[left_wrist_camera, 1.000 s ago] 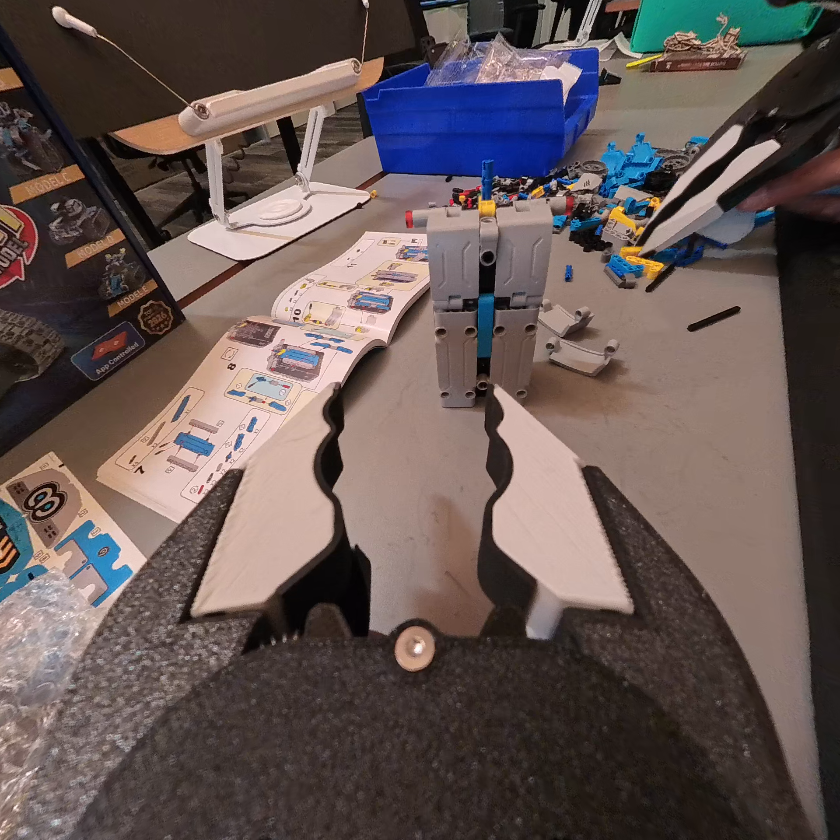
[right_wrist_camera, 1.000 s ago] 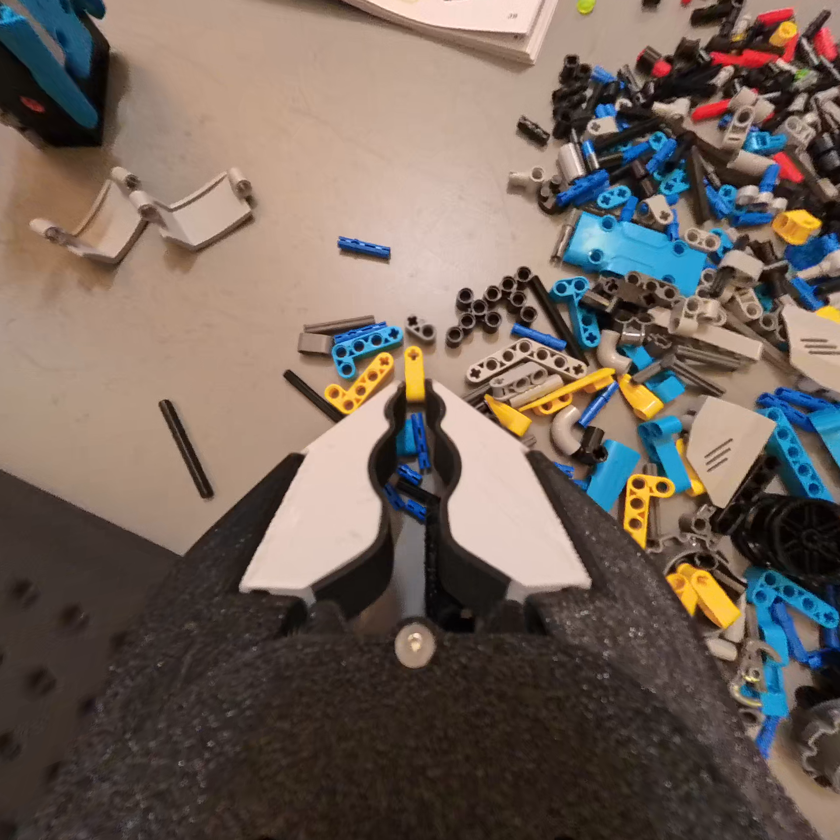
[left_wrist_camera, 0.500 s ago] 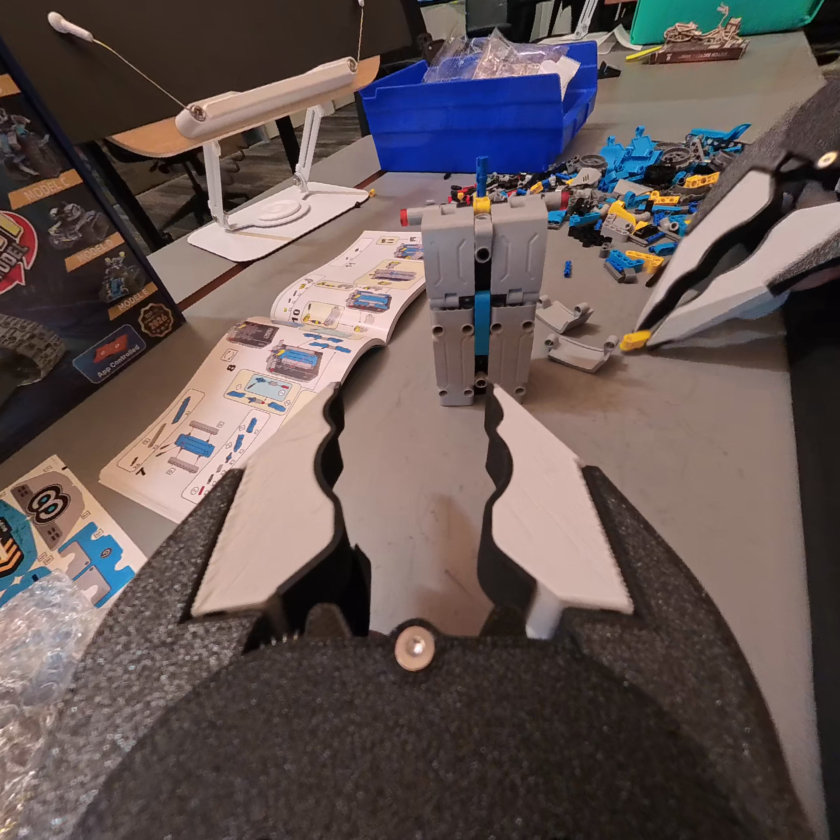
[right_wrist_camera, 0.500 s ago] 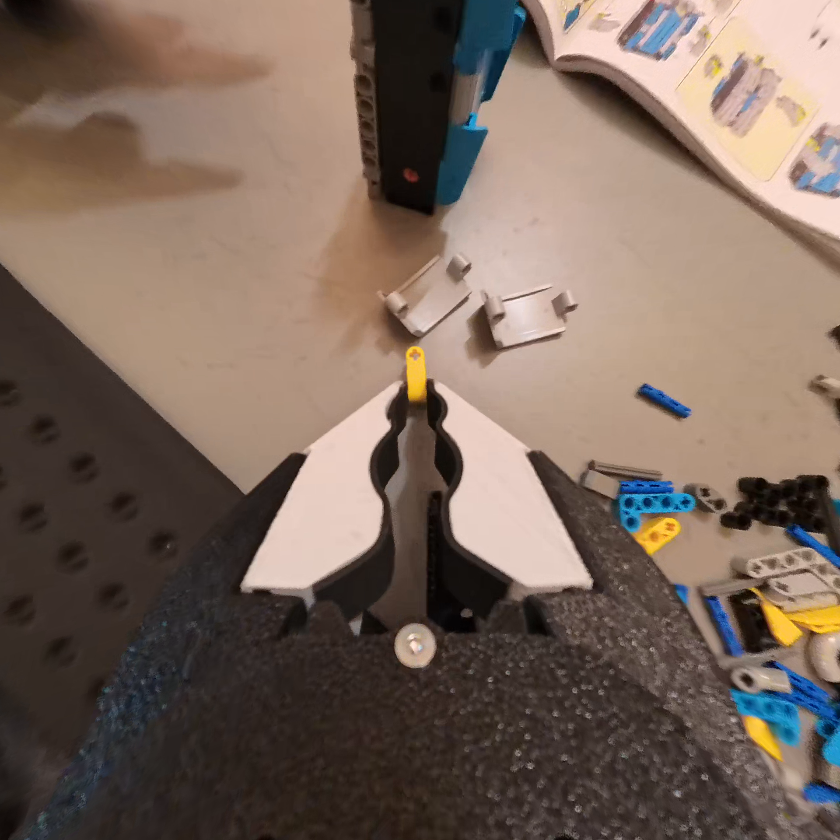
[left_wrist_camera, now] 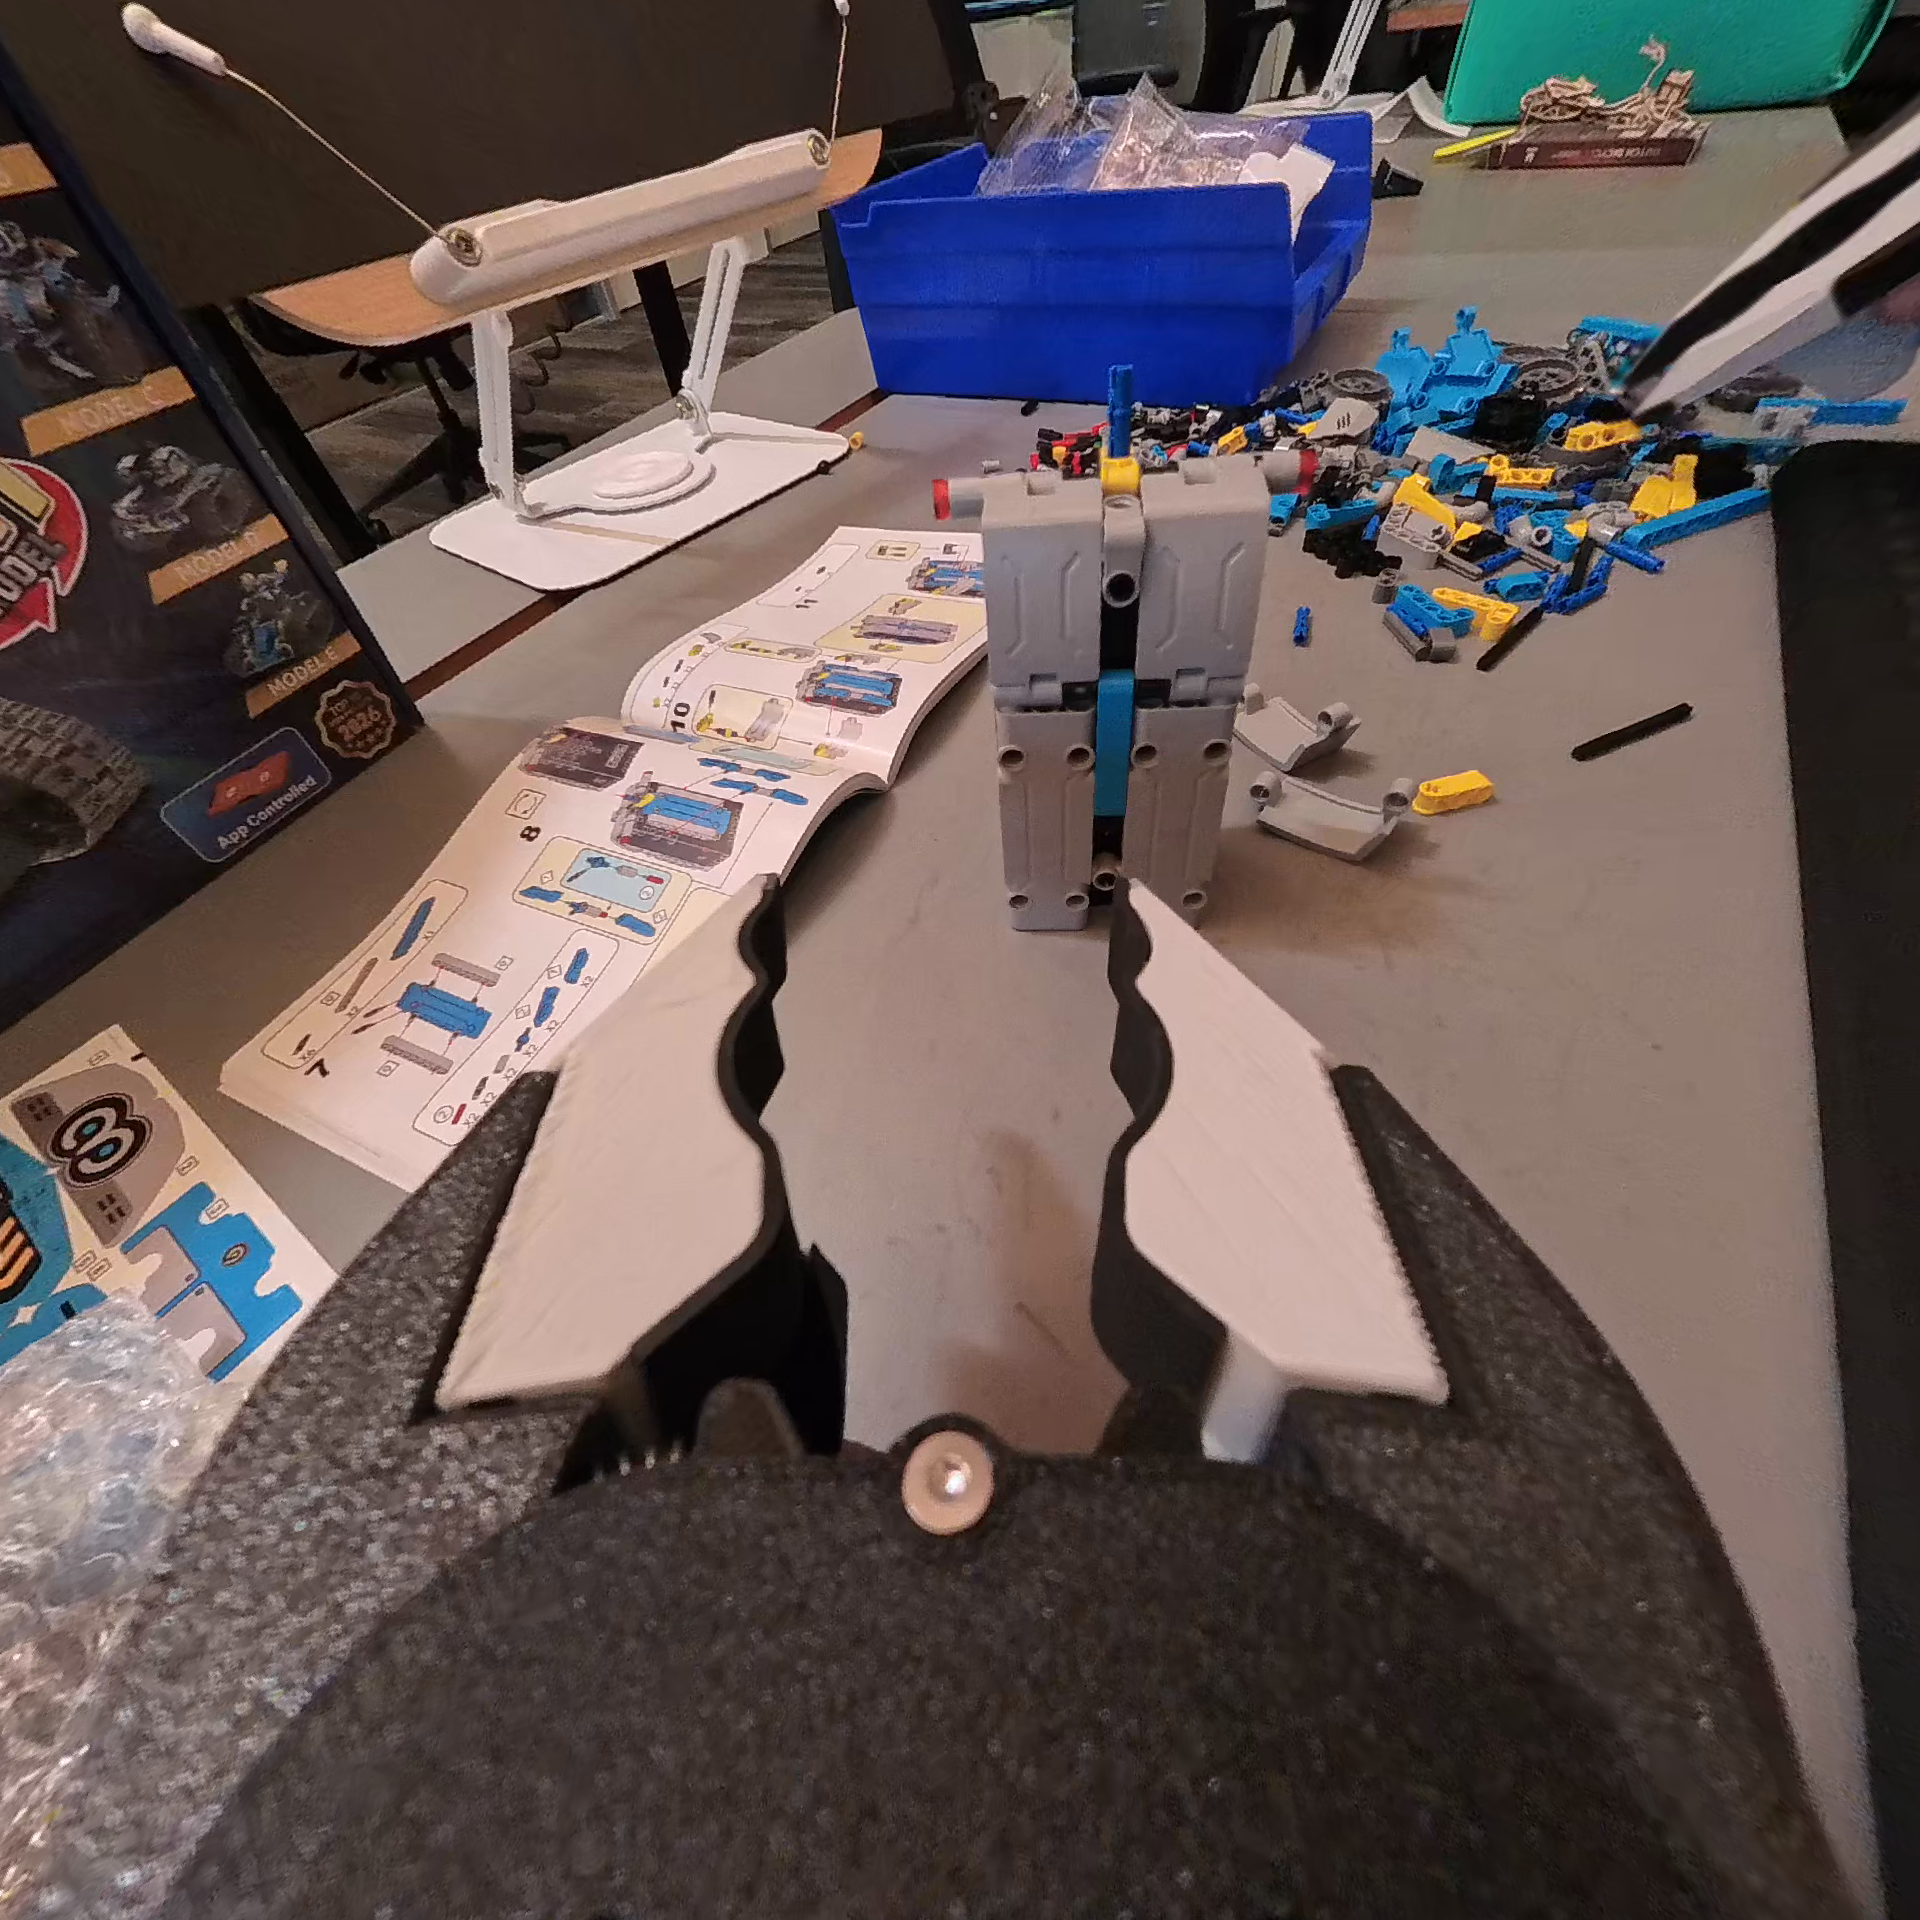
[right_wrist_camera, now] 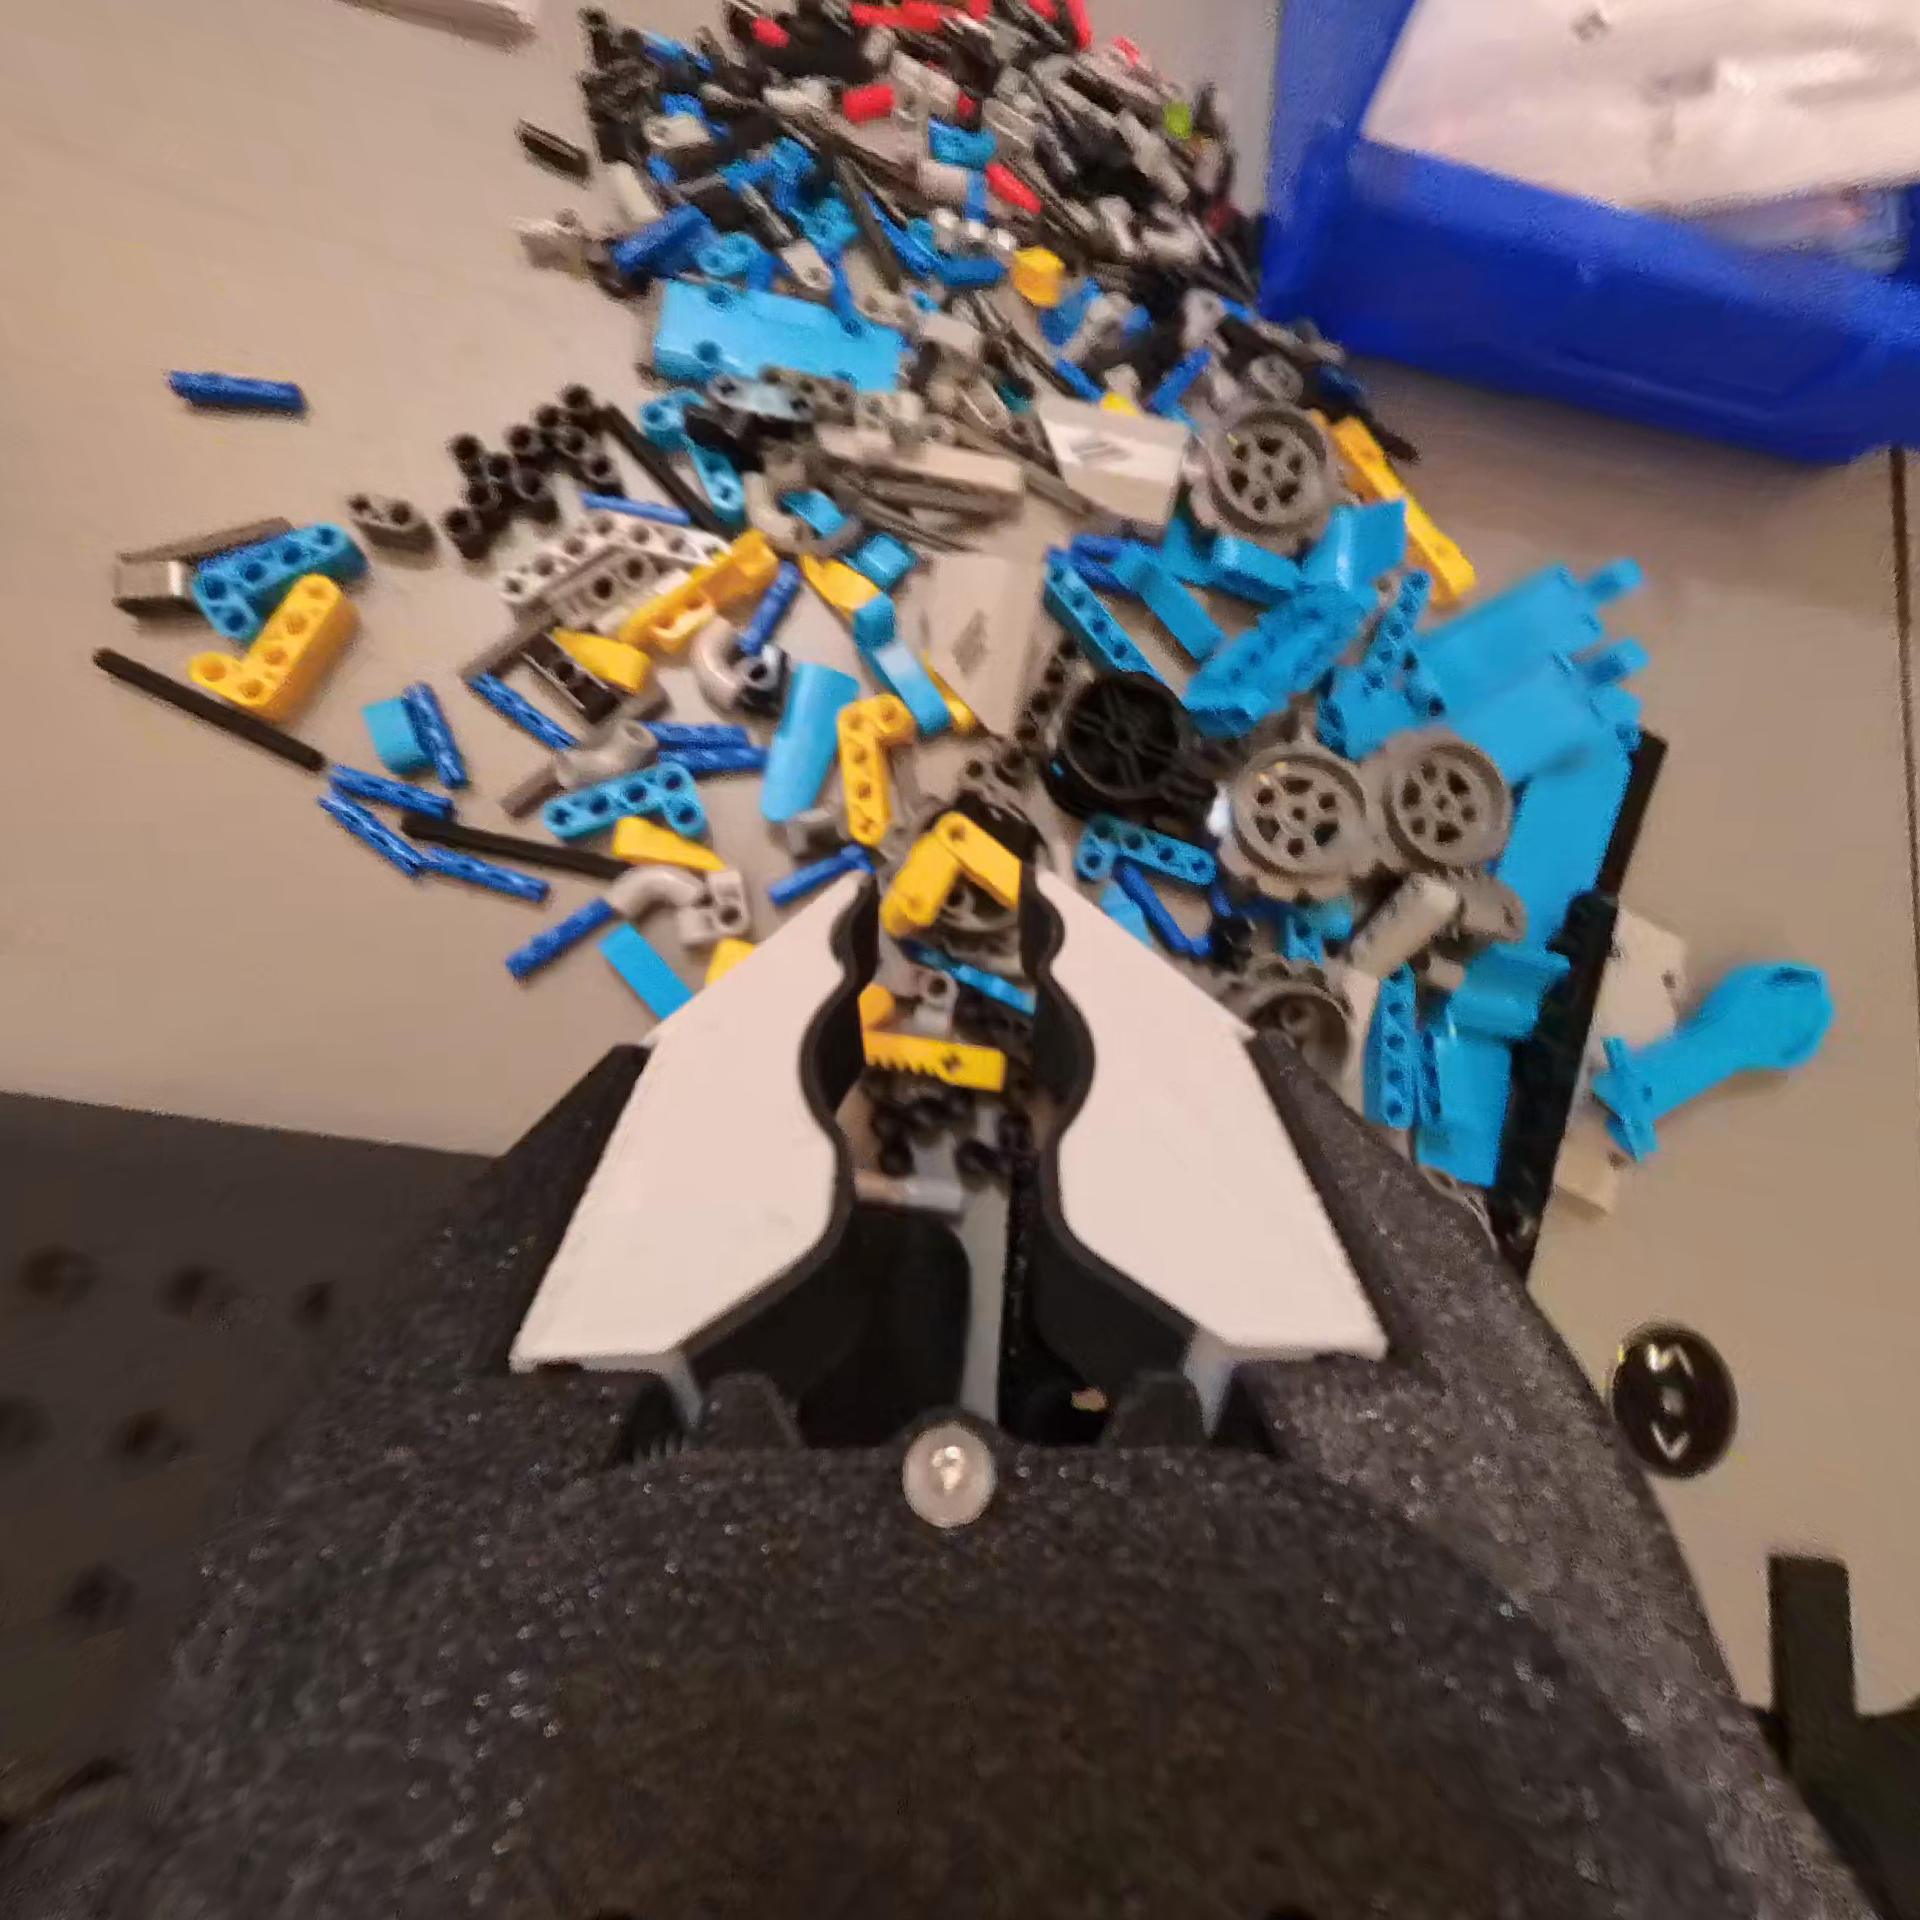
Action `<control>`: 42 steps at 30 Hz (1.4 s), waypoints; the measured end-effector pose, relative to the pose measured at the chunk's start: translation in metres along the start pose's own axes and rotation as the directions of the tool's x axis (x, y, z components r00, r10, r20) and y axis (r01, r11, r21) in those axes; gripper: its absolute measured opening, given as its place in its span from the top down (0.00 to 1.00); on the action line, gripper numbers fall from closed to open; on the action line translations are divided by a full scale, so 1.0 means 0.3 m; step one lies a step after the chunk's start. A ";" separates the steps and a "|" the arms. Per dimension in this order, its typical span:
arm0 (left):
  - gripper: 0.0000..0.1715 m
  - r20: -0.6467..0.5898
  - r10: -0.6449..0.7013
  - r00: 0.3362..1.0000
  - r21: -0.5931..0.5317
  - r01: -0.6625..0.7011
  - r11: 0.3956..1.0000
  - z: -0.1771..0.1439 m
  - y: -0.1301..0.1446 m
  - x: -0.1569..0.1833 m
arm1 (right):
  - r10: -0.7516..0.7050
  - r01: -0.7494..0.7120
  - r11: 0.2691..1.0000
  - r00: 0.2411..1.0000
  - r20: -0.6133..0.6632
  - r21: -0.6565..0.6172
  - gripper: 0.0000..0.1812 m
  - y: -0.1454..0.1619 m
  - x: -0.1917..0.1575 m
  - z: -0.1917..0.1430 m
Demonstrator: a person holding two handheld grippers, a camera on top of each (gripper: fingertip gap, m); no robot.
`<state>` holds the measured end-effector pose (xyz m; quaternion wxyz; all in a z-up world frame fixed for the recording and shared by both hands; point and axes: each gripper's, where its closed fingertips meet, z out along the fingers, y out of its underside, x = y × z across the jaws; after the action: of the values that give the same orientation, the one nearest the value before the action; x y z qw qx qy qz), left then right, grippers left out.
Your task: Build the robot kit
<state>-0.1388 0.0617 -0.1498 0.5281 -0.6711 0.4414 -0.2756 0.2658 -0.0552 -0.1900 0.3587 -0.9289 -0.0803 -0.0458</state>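
My left gripper is open and empty, low over the grey table. Just beyond its tips stands an upright grey block assembly with a blue strip down its middle. A small yellow beam lies on the table beside two grey curved panels, right of the assembly. My right gripper has its jaws a little apart over a pile of loose pieces. A yellow angled piece lies between its tips. The right gripper also shows in the left wrist view, at the pile's far right.
An open instruction booklet lies left of the assembly. A blue bin with plastic bags stands behind. A white lamp, a printed box, a sticker sheet and bubble wrap are at the left. A black mat runs along the right. The grippers' ends are close to 45 cm from one another. The small yellow beam lies around 15 cm away from my left fingertips.
My right gripper carried the small yellow beam to the curved panels, let it go there, opened, and swung back over the pile. My left gripper has stayed put.
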 end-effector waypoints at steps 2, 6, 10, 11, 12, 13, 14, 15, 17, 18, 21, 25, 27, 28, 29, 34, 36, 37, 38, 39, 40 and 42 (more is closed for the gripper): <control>0.64 -0.001 -0.004 1.000 -0.001 0.004 1.000 0.001 0.000 -0.001 | 0.035 -0.035 0.999 0.998 0.050 0.003 0.85 0.016 0.001 -0.015; 0.64 -0.002 -0.001 1.000 -0.005 0.001 1.000 0.002 0.002 0.000 | -0.026 0.026 0.999 1.000 0.014 -0.026 0.85 0.033 -0.013 0.006; 0.64 -0.002 0.003 1.000 -0.002 -0.003 1.000 0.001 0.001 0.002 | -0.038 0.037 0.999 0.997 -0.071 -0.011 0.89 0.026 0.042 0.005; 0.64 -0.002 0.005 1.000 -0.003 -0.005 1.000 0.001 0.001 0.003 | -0.017 0.017 1.000 0.997 -0.079 0.001 0.90 0.022 0.056 0.001; 0.64 -0.002 0.006 1.000 -0.004 -0.006 1.000 0.002 0.001 0.003 | 0.001 0.000 1.000 0.995 -0.097 0.005 0.91 0.023 0.074 -0.003; 0.64 -0.002 0.007 1.000 -0.004 -0.007 1.000 0.002 0.002 0.003 | 0.011 -0.011 1.000 0.994 -0.109 0.002 0.91 0.028 0.087 -0.004; 0.64 -0.002 0.006 1.000 -0.004 -0.006 1.000 0.002 0.001 0.003 | 0.014 -0.015 1.000 0.994 -0.106 -0.002 0.92 0.034 0.089 -0.002; 0.64 -0.002 0.006 1.000 -0.003 -0.006 1.000 0.001 0.001 0.003 | 0.016 -0.017 1.000 0.996 -0.090 -0.004 0.91 0.038 0.084 0.001; 0.64 -0.002 0.006 1.000 -0.002 -0.006 1.000 0.001 0.000 0.003 | 0.015 -0.015 1.000 1.000 -0.028 -0.001 0.91 0.037 0.049 0.008; 0.64 -0.002 0.006 1.000 -0.002 -0.006 1.000 0.001 0.000 0.003 | 0.014 -0.014 1.000 1.000 0.013 0.002 0.90 0.034 0.024 0.011; 0.64 -0.002 0.008 1.000 -0.003 -0.008 1.000 0.001 0.001 0.004 | 0.017 -0.016 1.000 0.998 0.061 -0.012 0.89 0.034 -0.016 0.034; 0.64 -0.001 0.011 1.000 -0.003 -0.011 1.000 0.001 0.000 0.005 | -0.009 0.009 1.000 0.997 0.071 0.000 0.89 0.017 -0.042 0.046; 0.64 -0.001 0.013 1.000 -0.003 -0.013 1.000 0.001 0.000 0.006 | -0.020 0.020 1.000 0.999 0.048 0.005 0.89 0.014 -0.031 0.045; 0.64 -0.001 0.013 1.000 -0.003 -0.013 1.000 0.001 0.000 0.006 | -0.022 0.021 1.000 0.999 0.030 0.014 0.89 0.010 -0.020 0.044; 0.64 -0.001 0.013 1.000 -0.003 -0.013 1.000 0.001 0.000 0.006 | -0.020 0.020 0.999 1.000 0.012 0.026 0.89 0.004 -0.008 0.041; 0.64 -0.002 0.014 1.000 -0.004 -0.014 1.000 0.002 0.000 0.007 | -0.026 0.025 0.999 1.000 0.017 0.047 0.87 -0.009 0.009 0.063; 0.64 -0.001 0.017 1.000 -0.003 -0.017 1.000 0.001 0.000 0.008 | -0.046 0.045 0.998 0.999 0.017 0.051 0.91 -0.013 0.009 0.071; 0.64 0.000 0.018 1.000 -0.003 -0.018 1.000 0.001 0.000 0.008 | -0.056 0.055 0.998 0.998 0.008 0.041 0.94 -0.010 0.011 0.071; 0.64 0.000 0.018 1.000 -0.003 -0.018 1.000 0.001 0.000 0.008 | -0.070 0.070 0.997 0.998 -0.011 0.036 0.95 -0.009 0.017 0.069; 0.64 0.000 0.017 1.000 -0.003 -0.017 1.000 0.001 0.000 0.008 | -0.088 0.089 0.995 0.996 -0.027 0.036 0.95 -0.010 0.020 0.064; 0.64 -0.001 0.016 1.000 -0.002 -0.016 1.000 0.001 0.000 0.008 | -0.102 0.103 0.994 0.994 -0.036 0.035 0.95 -0.011 0.020 0.059; 0.64 -0.001 0.015 1.000 -0.002 -0.015 1.000 0.001 0.000 0.007 | -0.104 0.106 0.994 0.993 -0.054 0.040 0.95 -0.018 0.028 0.048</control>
<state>-0.1376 0.0599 -0.1501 0.5293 -0.6681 0.4470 -0.2714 0.2734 -0.0406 -0.1959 0.3778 -0.9139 -0.1206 -0.0868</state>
